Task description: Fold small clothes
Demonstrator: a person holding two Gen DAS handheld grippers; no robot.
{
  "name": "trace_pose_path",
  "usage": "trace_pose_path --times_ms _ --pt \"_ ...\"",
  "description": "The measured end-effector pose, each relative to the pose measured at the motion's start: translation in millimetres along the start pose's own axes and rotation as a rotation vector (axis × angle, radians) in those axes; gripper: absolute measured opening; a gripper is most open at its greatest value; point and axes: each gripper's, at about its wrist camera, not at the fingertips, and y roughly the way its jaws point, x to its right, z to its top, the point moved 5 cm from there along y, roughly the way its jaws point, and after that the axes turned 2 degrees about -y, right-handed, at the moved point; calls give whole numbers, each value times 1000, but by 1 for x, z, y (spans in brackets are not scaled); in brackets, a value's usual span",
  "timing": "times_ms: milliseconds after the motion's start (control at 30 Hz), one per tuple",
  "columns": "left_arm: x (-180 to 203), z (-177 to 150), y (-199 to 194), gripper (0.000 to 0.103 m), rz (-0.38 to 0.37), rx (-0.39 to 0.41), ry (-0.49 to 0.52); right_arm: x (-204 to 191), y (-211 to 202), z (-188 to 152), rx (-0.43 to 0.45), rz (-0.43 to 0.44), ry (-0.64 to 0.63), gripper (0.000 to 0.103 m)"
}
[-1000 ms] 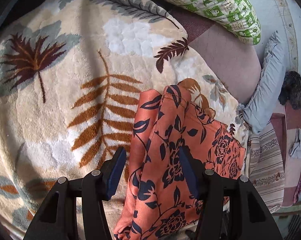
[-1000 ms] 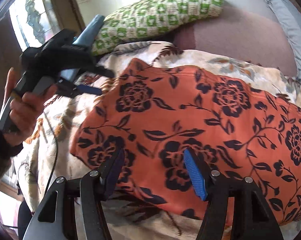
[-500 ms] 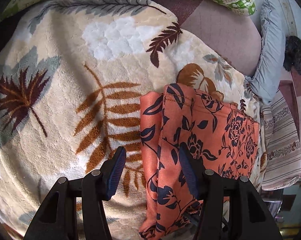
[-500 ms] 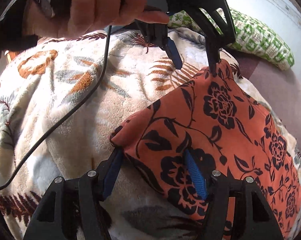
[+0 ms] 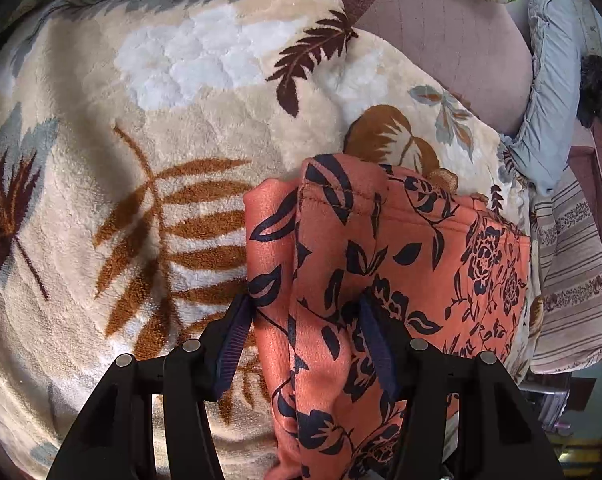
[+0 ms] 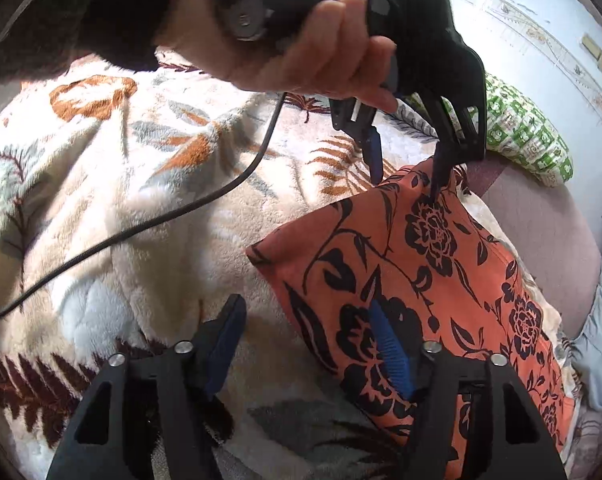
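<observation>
- An orange cloth (image 5: 401,264) with a dark flower print lies folded on a cream blanket (image 5: 173,128) patterned with leaves.
- In the left wrist view the cloth's long axis runs from the bottom edge up and away, with a stitched hem across its far end and a folded layer along its left side.
- The left claw (image 5: 305,340) stands spread over the cloth's left part: the left pad sits at the cloth's left edge, the right pad over the print. Whether either pad touches the fabric cannot be told.
- In the right wrist view the cloth stretches from a near corner at centre toward the lower right.
- The right claw (image 6: 309,348) is spread, one pad over the blanket, one over the cloth, gripping nothing.
- A hand (image 6: 301,48) holds the left claw's handle; a black cable (image 6: 149,224) trails across the blanket.
- A green-patterned pillow (image 6: 525,136) lies beyond.
</observation>
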Motion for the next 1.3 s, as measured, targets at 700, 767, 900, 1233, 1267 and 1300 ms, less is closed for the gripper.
trace_pose_path --times_ms 700,767,900,1233,1267,1300 --pt "168 -42 -25 18 -26 101 262 123 -69 -43 126 102 521 10" --pt "191 -44 -6 20 -9 73 274 142 -67 -67 109 134 627 10" --pt "221 -51 45 25 10 6 255 163 -58 -125 50 227 852 12" --pt "234 -49 83 27 89 -75 178 181 -44 -195 47 450 1135 24" --pt "237 -50 72 28 89 -70 195 183 -48 -197 67 468 1137 30" --pt "242 -50 61 30 99 -59 210 185 -53 -200 92 484 1142 34"
